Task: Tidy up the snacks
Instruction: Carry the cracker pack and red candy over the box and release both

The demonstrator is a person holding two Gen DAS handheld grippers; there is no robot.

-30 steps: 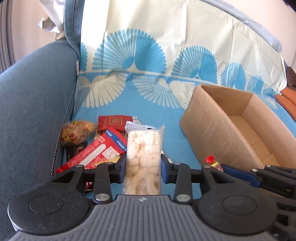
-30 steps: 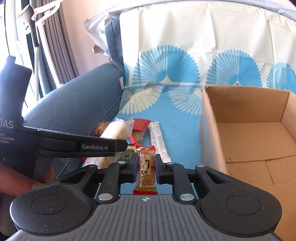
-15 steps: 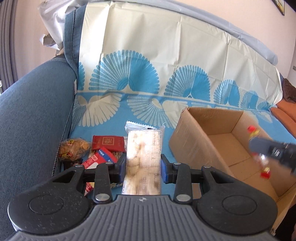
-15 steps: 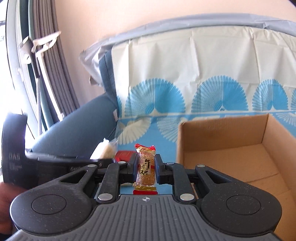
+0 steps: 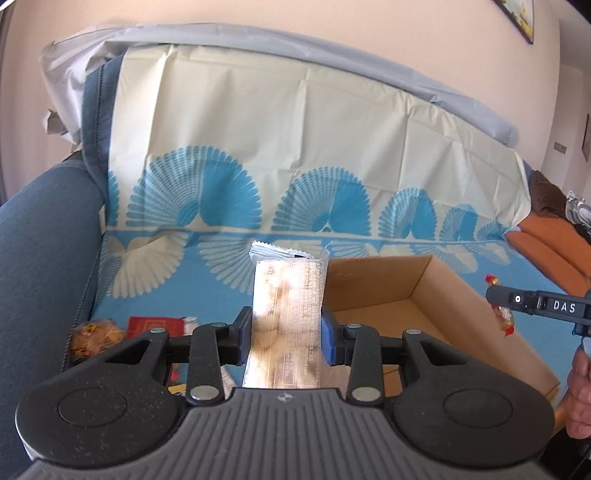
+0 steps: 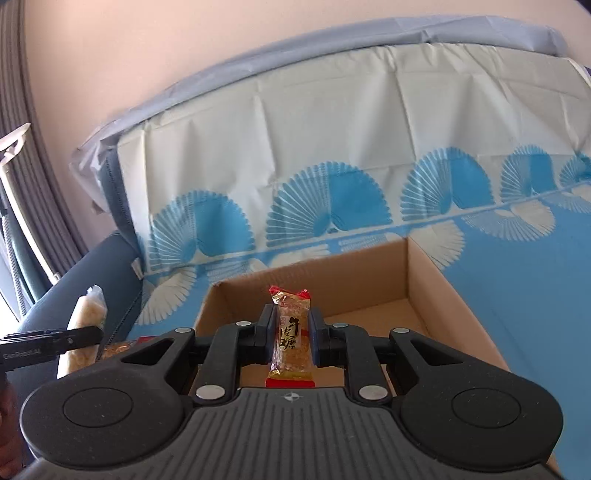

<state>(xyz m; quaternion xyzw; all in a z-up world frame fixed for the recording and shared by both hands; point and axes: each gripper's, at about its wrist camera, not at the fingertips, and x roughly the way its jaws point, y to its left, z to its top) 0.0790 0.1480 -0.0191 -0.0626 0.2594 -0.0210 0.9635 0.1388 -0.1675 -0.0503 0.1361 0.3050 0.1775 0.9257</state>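
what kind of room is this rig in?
Most likely a home living room. The work surface is a blue sofa draped with a fan-patterned cover, a framed picture hangs on the wall, and grey curtains hang at the window side.

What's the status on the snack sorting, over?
Left gripper shut on clear cracker pack. Right gripper shut on small candy, above the box. Box looks empty, nothing in the way. More snacks left by the armrest.
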